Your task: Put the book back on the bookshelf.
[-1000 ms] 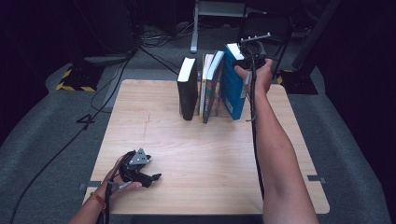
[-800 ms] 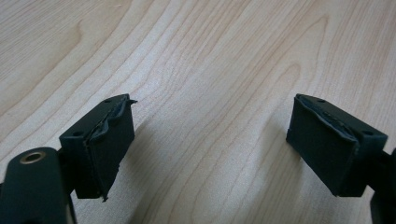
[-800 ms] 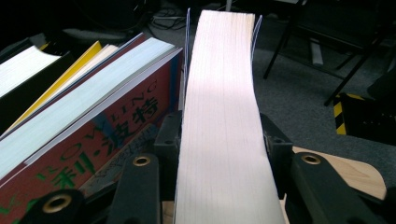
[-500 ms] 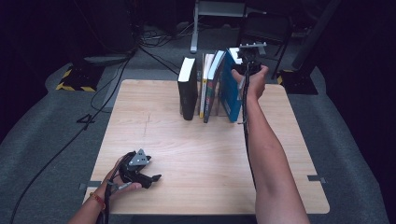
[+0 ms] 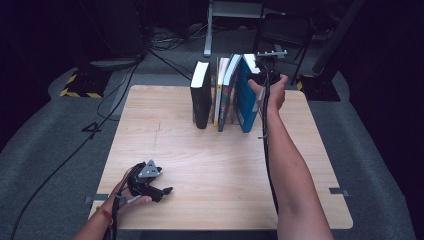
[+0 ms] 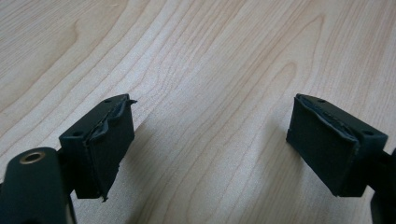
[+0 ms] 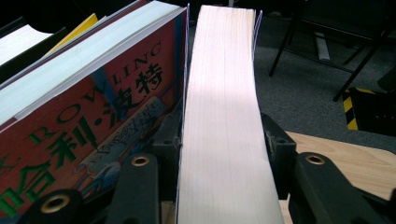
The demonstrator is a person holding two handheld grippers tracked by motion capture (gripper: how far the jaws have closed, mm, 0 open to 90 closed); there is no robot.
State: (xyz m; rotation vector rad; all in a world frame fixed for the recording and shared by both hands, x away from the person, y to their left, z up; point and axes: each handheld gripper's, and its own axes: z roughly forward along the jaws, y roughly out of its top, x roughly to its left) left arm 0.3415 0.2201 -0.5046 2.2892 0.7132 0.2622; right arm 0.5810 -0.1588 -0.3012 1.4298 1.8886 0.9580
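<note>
Several books stand in a row at the table's far side. The rightmost is a thick blue book (image 5: 245,102), leaning slightly. My right gripper (image 5: 263,74) reaches over its top from the right. In the right gripper view its jaws stand against both covers of the blue book (image 7: 224,121), with the pale page edge running up between them. A red-covered book (image 7: 93,126) leans against it on the left. My left gripper (image 5: 161,192) rests near the table's front left corner, held in a hand. Its jaws (image 6: 210,149) stand wide apart over bare wood.
A black book (image 5: 201,95) and a thin yellow-spined book (image 5: 219,95) stand left of the red one (image 5: 228,92). The wooden table (image 5: 210,165) sits on grey carpet. A black chair (image 5: 282,35), cables and a hazard-striped block (image 5: 77,87) lie beyond it.
My right hand has sunk a little, bringing its gripper lower onto the blue book's top. The left gripper has not moved.
</note>
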